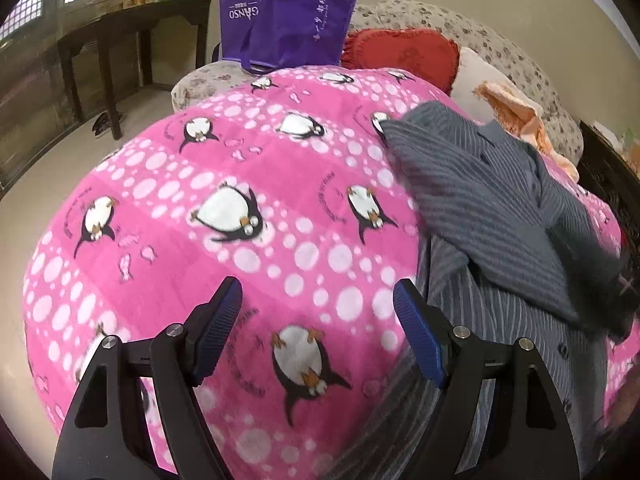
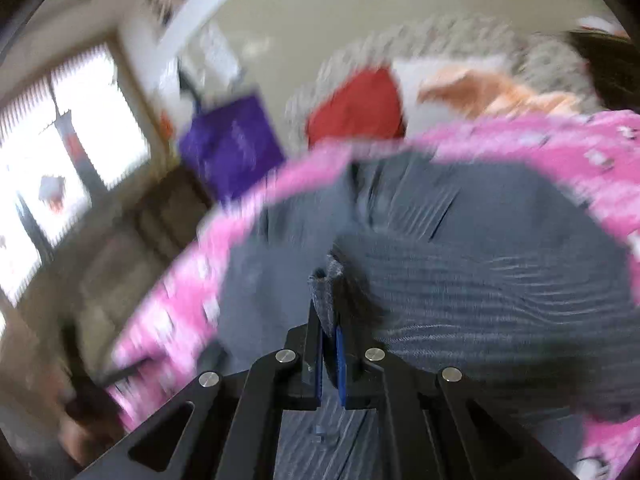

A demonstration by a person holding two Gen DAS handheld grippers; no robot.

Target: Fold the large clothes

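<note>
The right tool (image 2: 329, 332) pinches the grey striped shirt (image 1: 500, 208); lay its fold squarely over the pink penguin blanket (image 1: 240, 208) while the left tool (image 1: 318, 320) gapes empty.

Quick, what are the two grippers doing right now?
Left gripper: open, holding nothing, above the pink blanket.
Right gripper: closed on the grey striped shirt.
</note>
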